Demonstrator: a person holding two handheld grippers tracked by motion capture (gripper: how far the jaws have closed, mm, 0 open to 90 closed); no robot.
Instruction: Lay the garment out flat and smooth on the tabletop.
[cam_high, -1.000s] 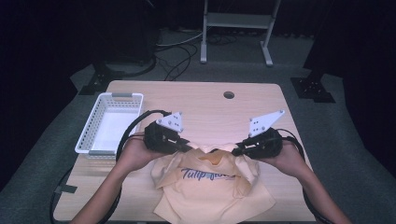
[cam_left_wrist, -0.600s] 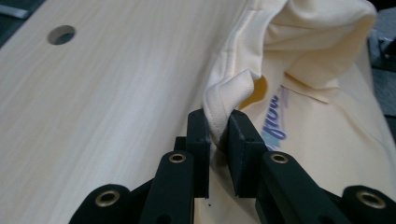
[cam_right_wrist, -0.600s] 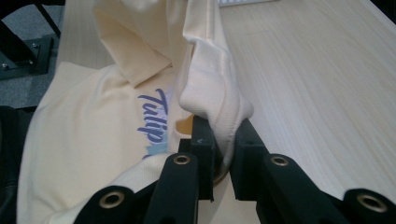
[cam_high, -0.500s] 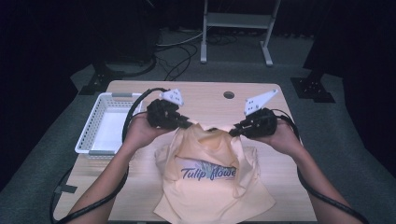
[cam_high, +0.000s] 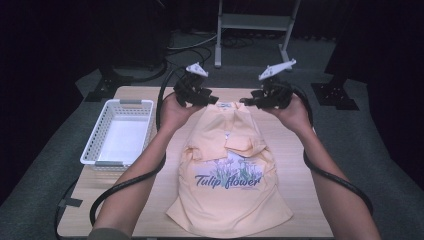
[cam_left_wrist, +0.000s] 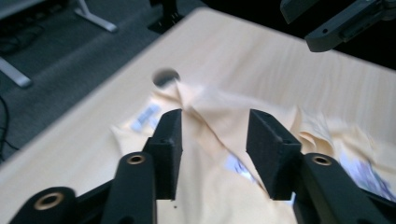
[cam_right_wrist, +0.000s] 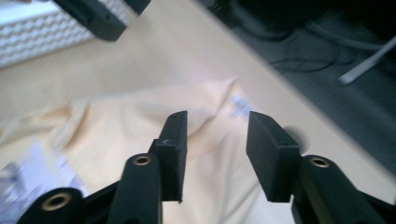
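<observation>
- Dark room around a pale wooden surface (cam_high: 300, 165); grey floor, metal stand legs beyond the far edge.
- Yellow T-shirt (cam_high: 230, 195) printed "Tulip flower" lies lengthwise at centre, hem at the near edge, collar end at the far edge near the round cable hole (cam_left_wrist: 166, 77).
- Change over the last second: the shirt was bunched at the near edge with both grippers low on it; it is now drawn out toward the far side and mostly flat. One sleeve or fold remains doubled over the chest.
- Left gripper (cam_high: 200, 95) at the far-left shoulder of the shirt; its fingers (cam_left_wrist: 169, 140) stand apart, cloth below and between them, not pinched.
- Right gripper (cam_high: 260, 98) at the far-right shoulder; fingers (cam_right_wrist: 268, 144) likewise apart above the cloth.
- Judgement: spreading pull finished and cloth released; smoothing the folded part likely comes next.
- White plastic basket (cam_high: 95, 145) at the left of the surface, well apart from the shirt, nothing inside.
</observation>
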